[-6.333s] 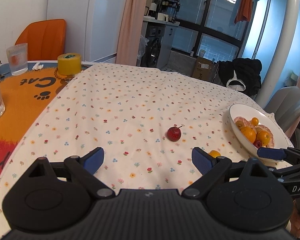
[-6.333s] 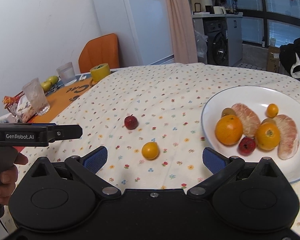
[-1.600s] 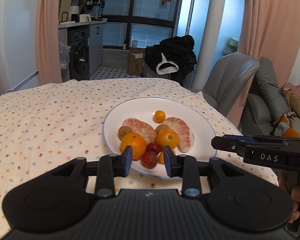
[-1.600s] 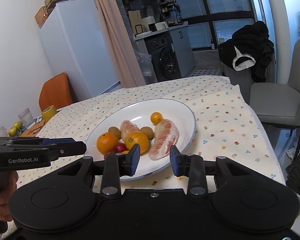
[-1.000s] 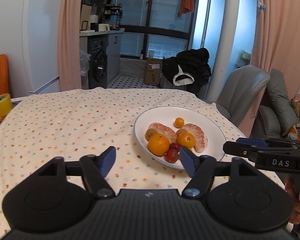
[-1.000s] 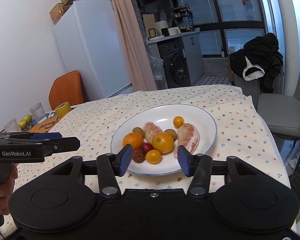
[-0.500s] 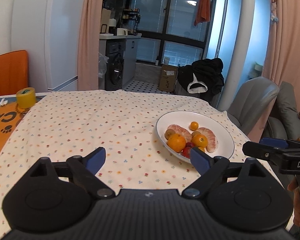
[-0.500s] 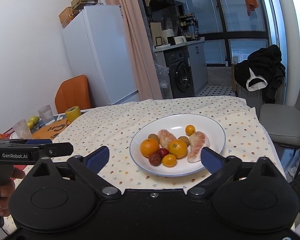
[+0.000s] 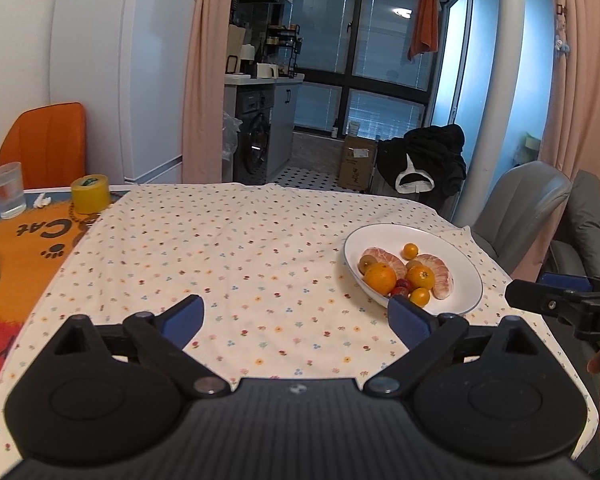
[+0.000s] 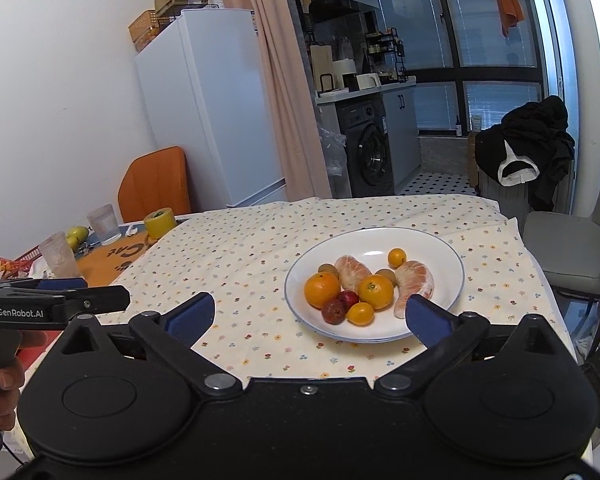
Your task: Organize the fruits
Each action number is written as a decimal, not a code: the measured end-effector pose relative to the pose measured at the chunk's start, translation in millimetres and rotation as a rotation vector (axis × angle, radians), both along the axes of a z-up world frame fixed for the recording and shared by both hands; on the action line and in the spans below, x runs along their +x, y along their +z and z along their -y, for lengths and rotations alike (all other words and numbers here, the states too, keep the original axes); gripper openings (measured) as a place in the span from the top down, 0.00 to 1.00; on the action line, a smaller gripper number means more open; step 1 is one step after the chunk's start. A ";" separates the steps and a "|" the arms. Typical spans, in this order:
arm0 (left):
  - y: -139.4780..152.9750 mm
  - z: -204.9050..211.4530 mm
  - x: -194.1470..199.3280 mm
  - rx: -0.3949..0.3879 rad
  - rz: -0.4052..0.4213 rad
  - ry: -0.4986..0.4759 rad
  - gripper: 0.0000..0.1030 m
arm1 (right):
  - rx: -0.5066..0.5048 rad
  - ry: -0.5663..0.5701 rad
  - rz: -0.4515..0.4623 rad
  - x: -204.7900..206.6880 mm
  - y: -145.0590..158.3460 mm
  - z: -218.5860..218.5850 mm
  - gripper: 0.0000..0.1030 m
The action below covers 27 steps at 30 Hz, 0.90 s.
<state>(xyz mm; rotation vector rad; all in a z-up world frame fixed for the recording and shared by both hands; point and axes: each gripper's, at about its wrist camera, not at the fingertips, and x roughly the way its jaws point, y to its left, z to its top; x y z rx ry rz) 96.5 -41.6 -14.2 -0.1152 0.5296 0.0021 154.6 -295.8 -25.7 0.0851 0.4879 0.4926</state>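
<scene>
Grippers first: the left gripper (image 9: 296, 314) and the right gripper (image 10: 308, 314) both hang above the near table edge, blue pads spread wide and holding nothing. Beyond them, on the flowered tablecloth (image 9: 220, 248), sits the white plate (image 10: 440, 252) with all the fruits (image 10: 368, 286) gathered on it — none visible loose on the cloth. The sorting looks finished; next, I judge, only a check — perhaps toward the pears (image 10: 77, 233) far left.

Glossy white plate (image 10: 440, 248), matt floral cloth tablecloth (image 10: 252, 256), matt black plastic gripper (image 10: 307, 316)
</scene>
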 end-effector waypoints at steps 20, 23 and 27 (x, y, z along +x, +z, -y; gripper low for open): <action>21.0 -18.9 -41.7 0.004 0.007 0.048 0.00 | -0.005 0.096 -0.007 -33.4 22.6 -22.6 0.00; 25.3 -19.7 -49.0 0.009 0.004 0.046 0.00 | -0.019 0.114 -0.021 -38.7 25.4 -26.9 0.00; 30.1 -22.1 -59.4 0.016 0.021 0.051 0.00 | -0.027 0.126 -0.028 -45.5 29.3 -30.5 0.00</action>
